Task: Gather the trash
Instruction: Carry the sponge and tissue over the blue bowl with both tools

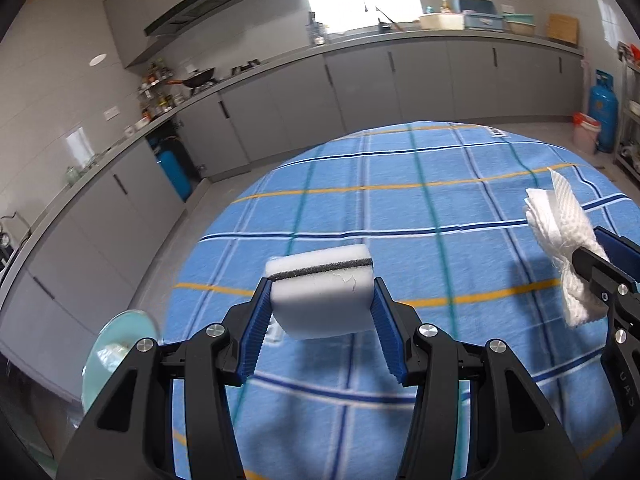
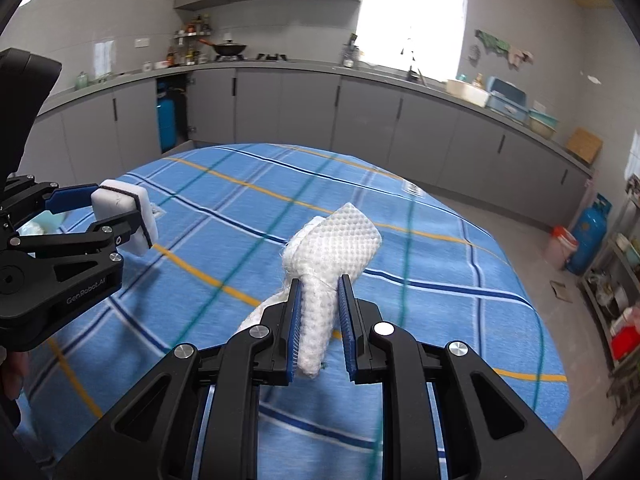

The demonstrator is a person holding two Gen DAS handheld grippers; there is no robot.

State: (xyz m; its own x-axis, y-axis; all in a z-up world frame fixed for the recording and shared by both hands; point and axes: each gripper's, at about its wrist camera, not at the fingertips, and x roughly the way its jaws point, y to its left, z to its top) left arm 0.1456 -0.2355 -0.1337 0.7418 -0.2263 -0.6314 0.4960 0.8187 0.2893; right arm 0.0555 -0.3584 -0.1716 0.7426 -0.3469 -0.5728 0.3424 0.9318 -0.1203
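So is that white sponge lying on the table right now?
No. The sponge is pinched between the left gripper fingers and held up in the air above the blue checked tablecloth.

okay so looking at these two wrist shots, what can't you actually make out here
- Glass plate, left wrist view: the left tongs, shut on the sponge, cover its right part; its contents are blurred.
- Cloth, right wrist view: its lower end hides behind the right tongs.
- Tablecloth label, right wrist view: too small and blurred to read.
- Counter bottles, right wrist view: too small to identify.
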